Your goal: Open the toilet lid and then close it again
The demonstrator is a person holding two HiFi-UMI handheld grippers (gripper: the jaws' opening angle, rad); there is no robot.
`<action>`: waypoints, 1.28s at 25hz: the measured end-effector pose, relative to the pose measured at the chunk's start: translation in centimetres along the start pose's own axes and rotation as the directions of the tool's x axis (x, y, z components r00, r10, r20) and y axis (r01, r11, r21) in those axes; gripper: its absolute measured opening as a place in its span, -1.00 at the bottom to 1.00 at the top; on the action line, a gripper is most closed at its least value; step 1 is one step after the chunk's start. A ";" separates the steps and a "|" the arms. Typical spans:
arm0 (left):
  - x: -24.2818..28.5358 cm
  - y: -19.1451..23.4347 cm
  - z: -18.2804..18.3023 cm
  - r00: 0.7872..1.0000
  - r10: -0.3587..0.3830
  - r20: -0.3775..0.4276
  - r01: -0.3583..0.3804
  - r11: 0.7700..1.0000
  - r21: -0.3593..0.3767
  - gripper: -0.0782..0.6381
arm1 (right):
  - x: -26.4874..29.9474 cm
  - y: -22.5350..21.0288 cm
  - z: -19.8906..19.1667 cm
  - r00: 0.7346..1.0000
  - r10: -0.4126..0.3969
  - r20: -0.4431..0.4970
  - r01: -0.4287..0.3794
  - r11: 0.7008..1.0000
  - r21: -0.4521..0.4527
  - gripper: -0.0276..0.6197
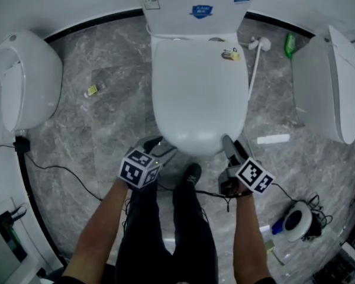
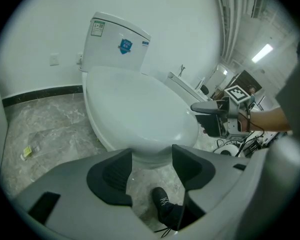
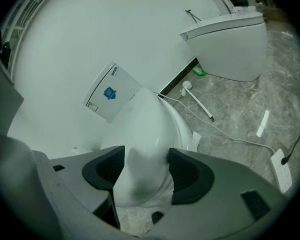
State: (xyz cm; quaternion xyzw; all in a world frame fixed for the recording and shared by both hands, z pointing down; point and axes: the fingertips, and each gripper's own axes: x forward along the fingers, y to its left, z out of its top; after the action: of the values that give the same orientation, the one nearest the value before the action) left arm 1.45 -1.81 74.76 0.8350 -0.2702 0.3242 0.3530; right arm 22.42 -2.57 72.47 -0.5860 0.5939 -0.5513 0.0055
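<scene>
A white toilet stands in the middle with its lid (image 1: 198,93) down flat on the bowl; the tank (image 1: 195,7) with a blue sticker is behind it. My left gripper (image 1: 160,147) is at the lid's front left edge and is open. In the left gripper view the lid's (image 2: 135,104) front rim lies just past the gap of my left gripper (image 2: 150,165). My right gripper (image 1: 228,142) is at the front right edge. In the right gripper view the lid's (image 3: 142,134) front fills the gap of my right gripper (image 3: 142,168), with no clear press of the pads.
Another white toilet (image 1: 26,78) stands at the left and one (image 1: 331,81) at the right. A green bottle (image 1: 290,45) and a white hose (image 1: 255,70) lie by the back wall. A cable reel (image 1: 299,220) sits lower right. The person's shoe (image 1: 192,173) is under the bowl's front.
</scene>
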 end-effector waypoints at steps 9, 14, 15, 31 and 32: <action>-2.2 0.4 1.1 0.995 0.040 0.091 -0.043 0.999 0.026 -0.11 | -0.8 1.6 0.2 0.999 0.048 -0.017 -0.046 0.994 0.094 -0.03; -2.7 0.8 -0.6 0.994 0.065 0.085 -0.067 0.998 0.015 -0.32 | 0.2 2.7 -1.5 0.996 0.084 -0.042 -0.077 0.986 0.147 -0.05; -2.6 0.9 -1.1 0.995 0.066 0.075 -0.067 0.998 0.014 -0.32 | 0.4 2.8 -1.7 0.996 0.084 -0.044 -0.076 0.985 0.154 -0.05; -1.0 2.5 -2.4 0.991 0.131 0.001 -0.130 0.982 0.139 -0.61 | 0.3 3.4 -1.8 0.997 0.071 -0.040 -0.066 0.992 0.110 -0.09; -1.1 2.5 -2.3 0.991 0.132 0.004 -0.131 0.981 0.144 -0.63 | 0.1 3.4 -1.7 0.997 0.065 -0.041 -0.061 0.994 0.091 -0.09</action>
State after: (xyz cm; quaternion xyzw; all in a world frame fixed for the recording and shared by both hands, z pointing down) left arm -1.76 -1.35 76.24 0.8377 -0.2997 0.3678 0.2704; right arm 18.91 -2.53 70.90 -0.5538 0.5867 -0.5897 0.0364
